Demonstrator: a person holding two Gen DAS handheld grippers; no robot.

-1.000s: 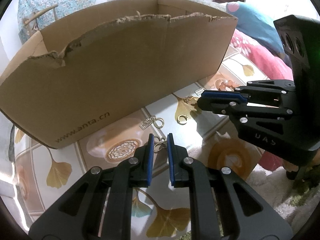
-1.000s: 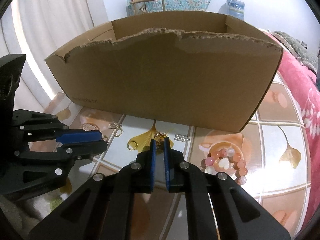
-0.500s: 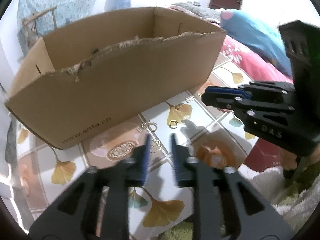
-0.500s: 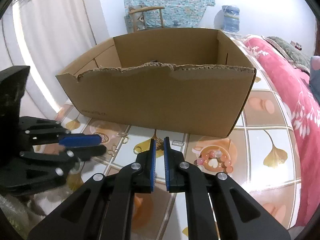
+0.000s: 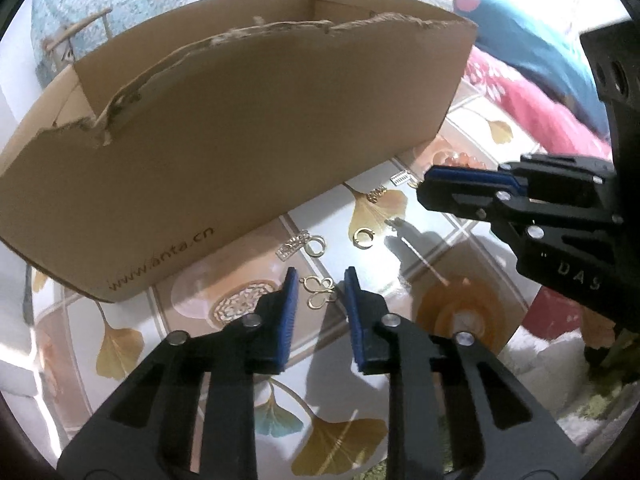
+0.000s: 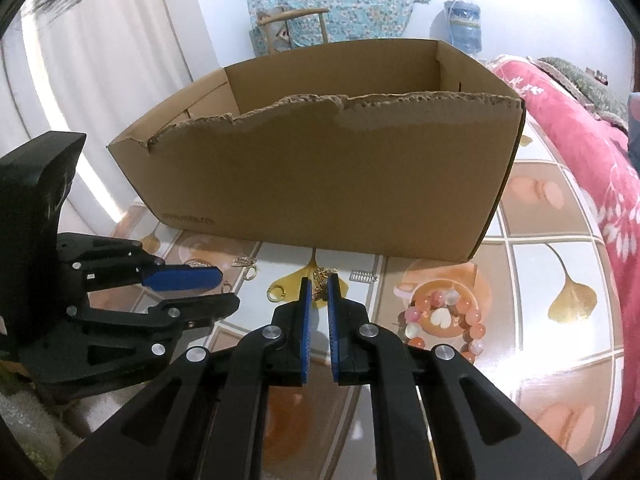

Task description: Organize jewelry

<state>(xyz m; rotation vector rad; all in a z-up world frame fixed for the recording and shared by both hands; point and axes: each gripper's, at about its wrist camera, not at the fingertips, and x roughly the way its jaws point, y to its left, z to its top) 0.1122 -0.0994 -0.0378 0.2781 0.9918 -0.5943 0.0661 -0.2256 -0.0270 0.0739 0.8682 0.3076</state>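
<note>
Picking is the step in hand: we are gathering small gold pieces off the desk (image 5: 448,240) to go into the cardboard box (image 5: 256,128) just behind them. Our left gripper (image 5: 320,286) points steeply down over a gold S-shaped clasp (image 5: 318,288), which lies flat on the desk between the blue fingers (image 5: 289,304); the gap is narrowing, but the pads do not yet press on the clasp. Our right gripper (image 6: 319,292) is nearly closed and pinches a small gold charm (image 6: 320,290) at its tips, held above the desk in front of the box wall. A gold ring (image 5: 363,237), a looped pendant (image 5: 304,243) and a pink bead bracelet (image 6: 444,320) lie loose nearby. Next, we judge, the left fingers must close squarely on the thin clasp, low against the desk, while the right carries its charm up over the torn box edge.
</note>
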